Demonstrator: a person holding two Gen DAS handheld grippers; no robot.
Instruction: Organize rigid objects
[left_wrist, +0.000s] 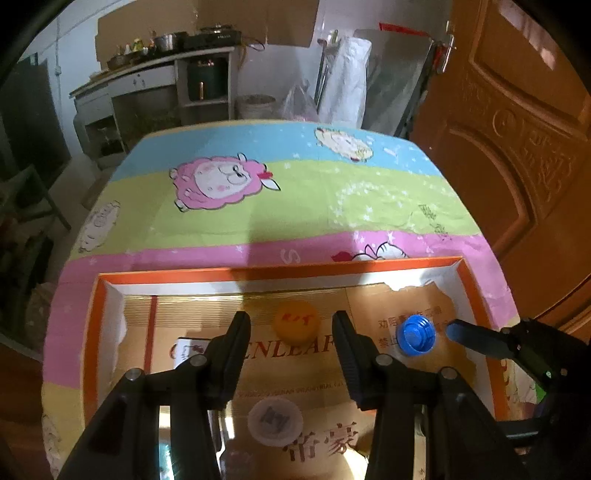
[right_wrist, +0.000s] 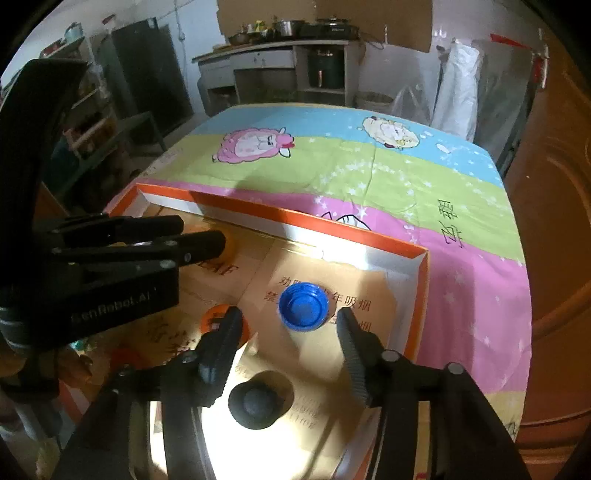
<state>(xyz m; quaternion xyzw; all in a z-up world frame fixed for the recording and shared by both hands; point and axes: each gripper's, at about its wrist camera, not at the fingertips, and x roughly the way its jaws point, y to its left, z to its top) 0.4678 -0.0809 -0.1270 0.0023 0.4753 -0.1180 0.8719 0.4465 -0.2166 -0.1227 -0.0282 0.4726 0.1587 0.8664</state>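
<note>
1. While both grippers hang over it, an orange-rimmed box (left_wrist: 273, 274) lined with printed cardboard serves as the landmark, lying on a surface (left_wrist: 295, 192) covered with a cartoon-sheep cloth.
2. An orange ball (left_wrist: 297, 319) with red lettering rests on the box floor near the far wall, ahead of the left gripper (left_wrist: 291, 323), whose fingers are spread wide and grasp nothing.
3. A blue bottle cap (right_wrist: 303, 305) lies open side up on the box floor toward the right wall, just ahead of the right gripper (right_wrist: 290, 319); its fingers stand apart on either side of the cap, not touching it.
4. A dark round cap (right_wrist: 260, 405) sits on the box floor nearer the camera than the blue one, between the bases of the right gripper's fingers in the right wrist view.
5. A white round lid (left_wrist: 275, 417) with a dark printed mark lies near the box's front part, seen between the left gripper's arms.
6. An orange cap (right_wrist: 218, 318) shows partly behind the right gripper's left finger, left of the blue cap.
7. Beyond the box, the striped cloth runs blue, green and pink to the surface's far edge; a kitchen counter (left_wrist: 155, 70) with pots stands behind, and a carved wooden door (left_wrist: 517, 147) is to the right.
</note>
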